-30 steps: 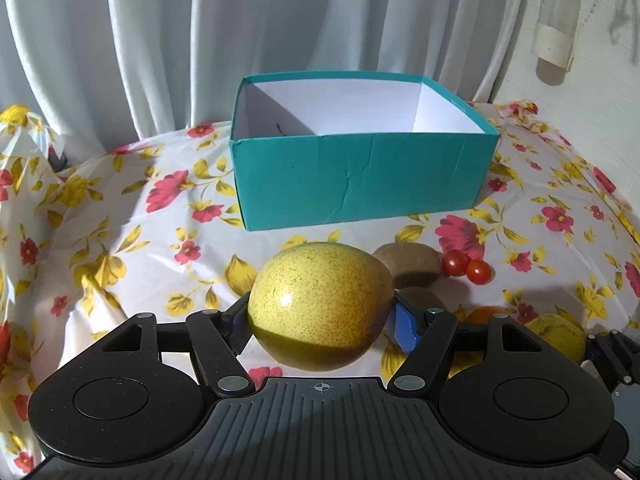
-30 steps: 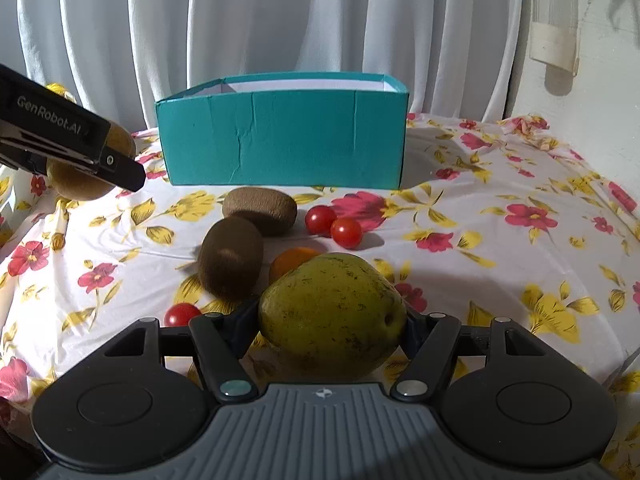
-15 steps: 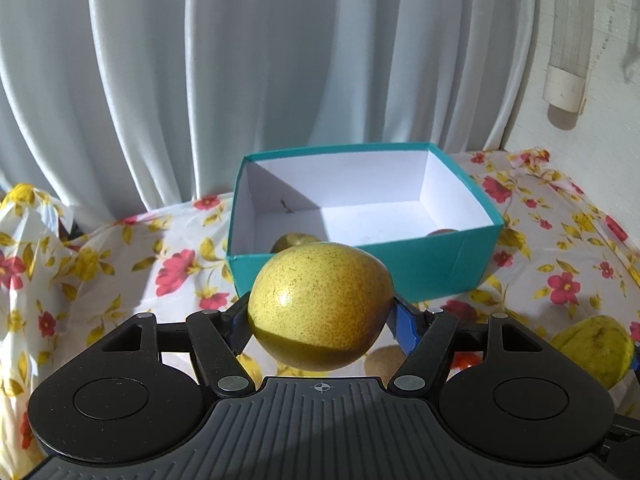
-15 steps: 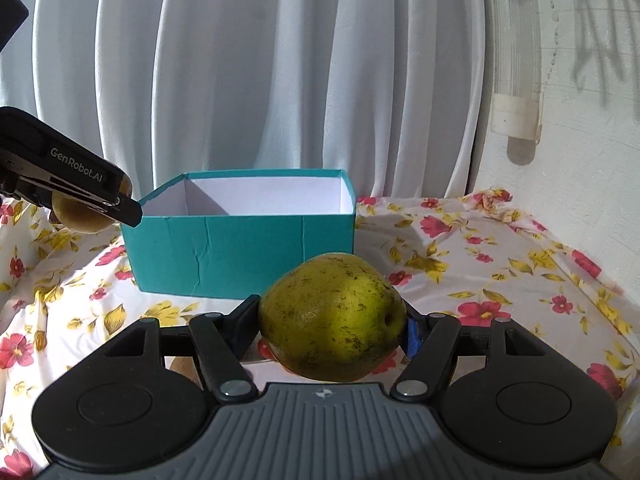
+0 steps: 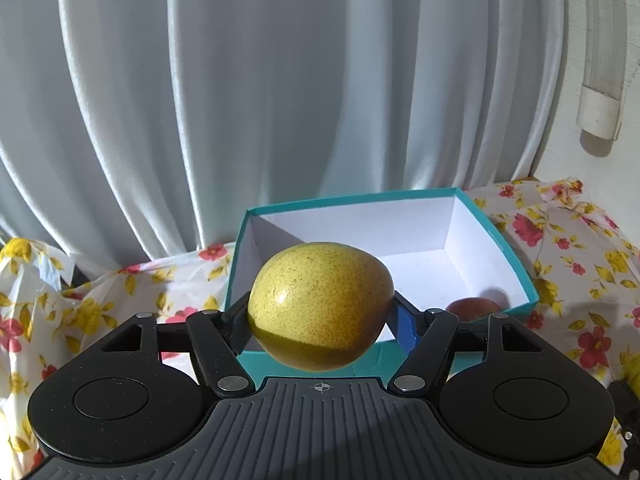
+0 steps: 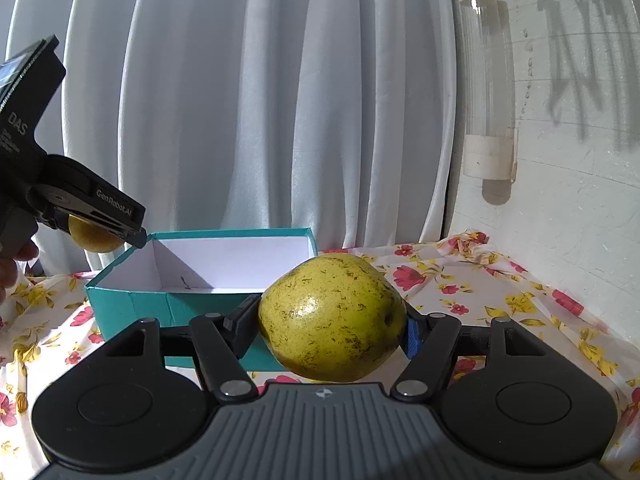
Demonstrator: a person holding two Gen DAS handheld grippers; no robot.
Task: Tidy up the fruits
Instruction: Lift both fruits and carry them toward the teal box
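The left gripper (image 5: 320, 312) clamps a yellow pear (image 5: 320, 306), long axis crosswise between the pads, held in the air over the near wall of the teal box (image 5: 500, 240). The right gripper (image 6: 332, 320) grips a green pear (image 6: 332, 318) the same way, blossom end to the right, short of the box. A reddish fruit (image 5: 474, 307), perhaps a plum, lies in the box's corner. Behind hangs a white curtain (image 5: 240, 100). A second ago both pears were low over the floral cloth (image 6: 480, 280).
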